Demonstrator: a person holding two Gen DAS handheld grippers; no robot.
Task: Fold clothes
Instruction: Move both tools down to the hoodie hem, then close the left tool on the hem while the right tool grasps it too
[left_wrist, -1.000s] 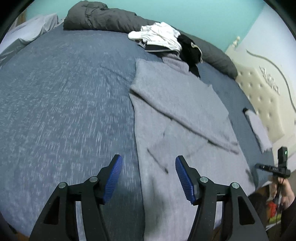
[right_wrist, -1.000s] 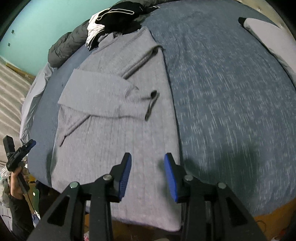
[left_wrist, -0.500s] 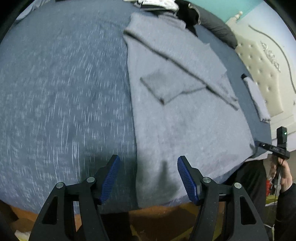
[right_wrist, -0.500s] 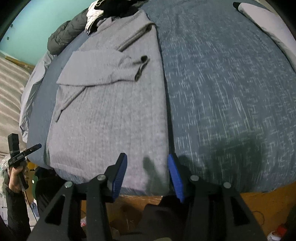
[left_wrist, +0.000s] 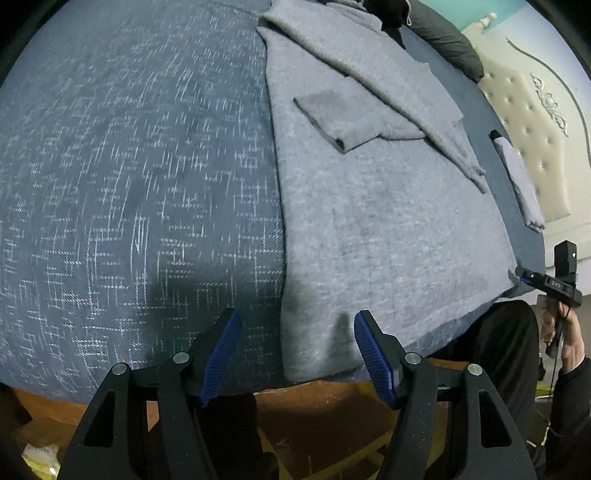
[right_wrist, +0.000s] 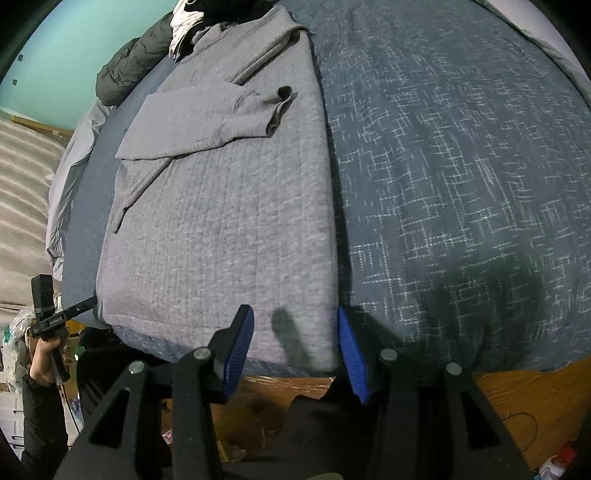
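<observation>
A grey knit sweater (left_wrist: 388, 229) lies spread flat on the blue bed (left_wrist: 129, 166), its hem at the bed's near edge and its collar far ahead of both grippers. The left gripper (left_wrist: 297, 354) hovers just above the hem's left corner with its jaws spread wide and nothing between them; the corner sits between and slightly ahead of its blue pads (left_wrist: 221, 350). The right gripper (right_wrist: 295, 354) is likewise released and empty, poised over the hem's right corner, the sweater's right edge running forward from just inside its right finger. Ahead of the grippers, both sleeves are already laid inward across the chest: one sleeve (right_wrist: 207, 122) crosses the body with its cuff ending near the right edge, and the other sleeve (left_wrist: 424, 122) runs diagonally over it. So the sleeve folds look done, while the body is at full length and no lengthwise fold has been started. What seems left is to pinch both hem corners and carry the hem up toward the collar, perhaps in more than one fold. Far beyond the collar sits a pile of other clothes (right_wrist: 188, 26), apparently unfolded, and a small folded grey piece (left_wrist: 521, 184) lies to the right of the sweater.
</observation>
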